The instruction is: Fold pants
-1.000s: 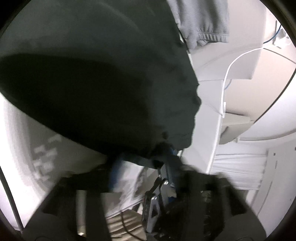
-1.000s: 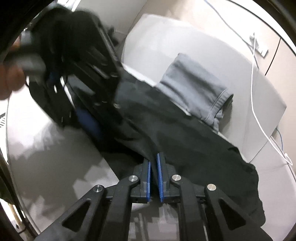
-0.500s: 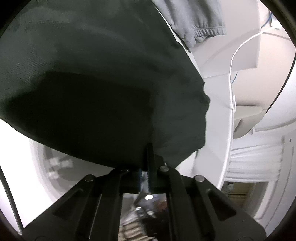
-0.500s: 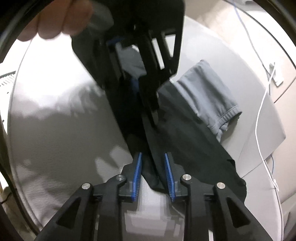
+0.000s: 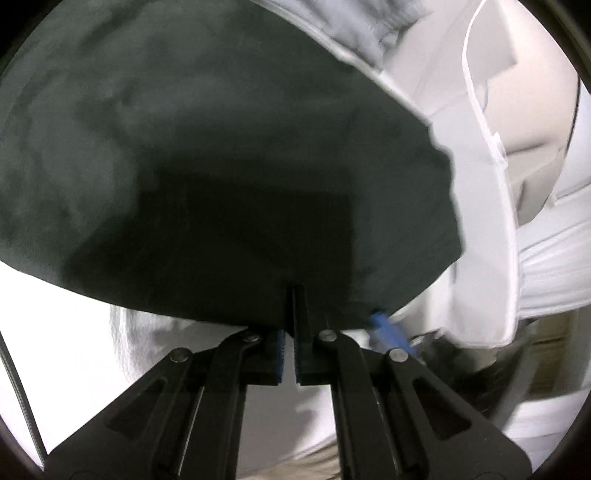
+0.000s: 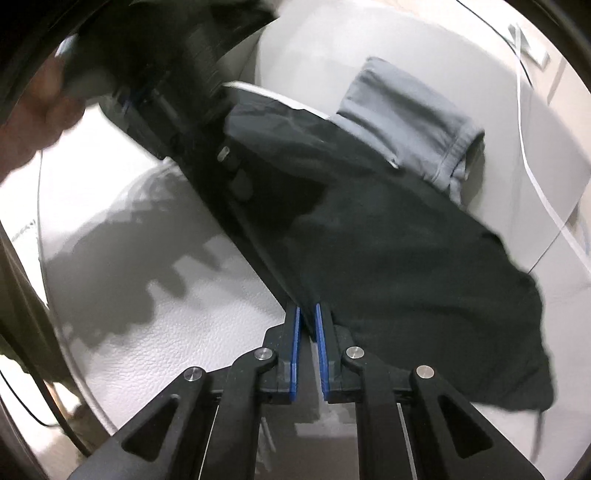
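Observation:
Black pants (image 6: 406,258) lie spread over a white table (image 6: 147,350) and fill most of the left wrist view (image 5: 221,166). My left gripper (image 5: 294,295) is shut on their near edge, the cloth pinched at its tips. My right gripper (image 6: 307,310) grips the same edge close beside it; its jaws are closing, and dark cloth sits between the blue pads (image 6: 295,339). A person's hand (image 6: 37,110) holds the left tool, blurred, at the upper left of the right wrist view.
A folded grey garment (image 6: 399,114) lies beyond the pants on a grey board (image 6: 314,55); it also shows in the left wrist view (image 5: 365,33). A white cable (image 6: 532,173) runs along the right side. The table's curved edge is at the left.
The left gripper, open a second ago, closed on the pants' edge and rolled. The right gripper opened briefly, then closed again on the cloth right beside the left one.

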